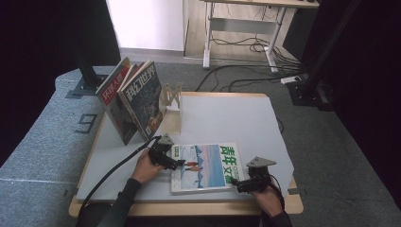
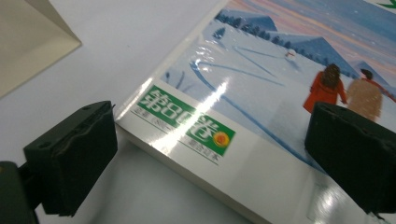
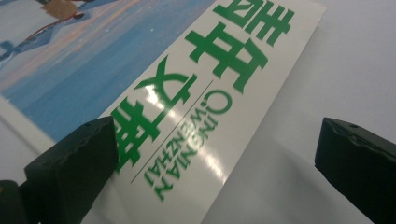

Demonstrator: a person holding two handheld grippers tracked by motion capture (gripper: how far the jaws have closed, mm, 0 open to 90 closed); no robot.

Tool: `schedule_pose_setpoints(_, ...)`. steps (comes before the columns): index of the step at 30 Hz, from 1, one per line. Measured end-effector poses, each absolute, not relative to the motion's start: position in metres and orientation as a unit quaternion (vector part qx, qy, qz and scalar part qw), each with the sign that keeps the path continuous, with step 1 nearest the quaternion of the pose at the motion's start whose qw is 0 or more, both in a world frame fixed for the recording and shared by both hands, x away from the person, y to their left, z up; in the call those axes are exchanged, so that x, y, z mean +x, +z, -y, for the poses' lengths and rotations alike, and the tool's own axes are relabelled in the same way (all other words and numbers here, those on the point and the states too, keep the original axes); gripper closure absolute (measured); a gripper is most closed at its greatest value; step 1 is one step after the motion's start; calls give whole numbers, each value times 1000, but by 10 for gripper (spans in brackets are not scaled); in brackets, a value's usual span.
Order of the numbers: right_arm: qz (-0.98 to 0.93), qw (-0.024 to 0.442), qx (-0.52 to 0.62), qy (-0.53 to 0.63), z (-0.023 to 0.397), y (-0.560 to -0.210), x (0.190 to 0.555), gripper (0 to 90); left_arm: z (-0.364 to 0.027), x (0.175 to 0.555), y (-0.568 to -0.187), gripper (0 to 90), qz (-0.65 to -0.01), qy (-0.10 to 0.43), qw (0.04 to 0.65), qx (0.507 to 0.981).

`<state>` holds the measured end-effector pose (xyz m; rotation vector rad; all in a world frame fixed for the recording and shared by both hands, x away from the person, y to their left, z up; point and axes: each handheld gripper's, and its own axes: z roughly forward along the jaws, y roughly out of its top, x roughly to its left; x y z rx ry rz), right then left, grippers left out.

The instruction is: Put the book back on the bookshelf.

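Your left gripper (image 1: 176, 164) sits at the left edge of the magazine (image 1: 206, 166), and its two black, ridged rubber jaws stand wide apart, one over bare table and the other above the cover, pressing on nothing. In the left gripper view the magazine (image 2: 261, 112) shows a thick white block of pages and a glossy cover that throws back the light: a snowy landscape with blue hills and two small figures in red and tan coats. A green label (image 2: 187, 122) with white characters sits near that corner (the small print beneath it is too fine to read). Your right gripper (image 1: 236, 185) waits at the magazine's lower right corner, jaws likewise spread with nothing between the pads, as far as the right gripper view lets you judge. There the white title band (image 3: 205, 107) carries large green characters and the Latin line "QINGNIAN WENZHAI". The magazine lies flat on the pale, matte table (image 1: 227, 118), near your edge. Farther back on the left, two more magazines (image 1: 130, 99) lean upright against a light wooden rack (image 1: 171, 101), their covers printed with big red and white characters.
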<state>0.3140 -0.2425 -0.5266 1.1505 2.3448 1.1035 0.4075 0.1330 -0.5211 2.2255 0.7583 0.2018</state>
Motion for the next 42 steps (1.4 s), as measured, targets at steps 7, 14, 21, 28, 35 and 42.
schedule_pose_setpoints(7, -817, 148, 398, 389, 246, -528, 302, 0, -128, 418, -524, 20, -299, 66, 388, 869)
schedule_pose_setpoints(14, -833, 141, 388, 369, 244, -532, 295, 0, -127, 423, -525, 40, -306, 48, 391, 867)
schedule_pose_setpoints(21, -835, 144, 383, 367, 246, -532, 298, 0, -128, 420, -522, 42, -311, 44, 376, 872)
schedule_pose_setpoints(28, -824, 154, 402, 370, 255, -534, 308, 0, -133, 406, -519, 34, -314, 40, 356, 879)
schedule_pose_setpoints(35, -812, 159, 423, 369, 260, -534, 321, 0, -139, 394, -517, 34, -309, 33, 348, 885)
schedule_pose_setpoints(42, -805, 170, 439, 362, 262, -533, 338, 0, -144, 380, -516, 34, -300, 23, 344, 889)
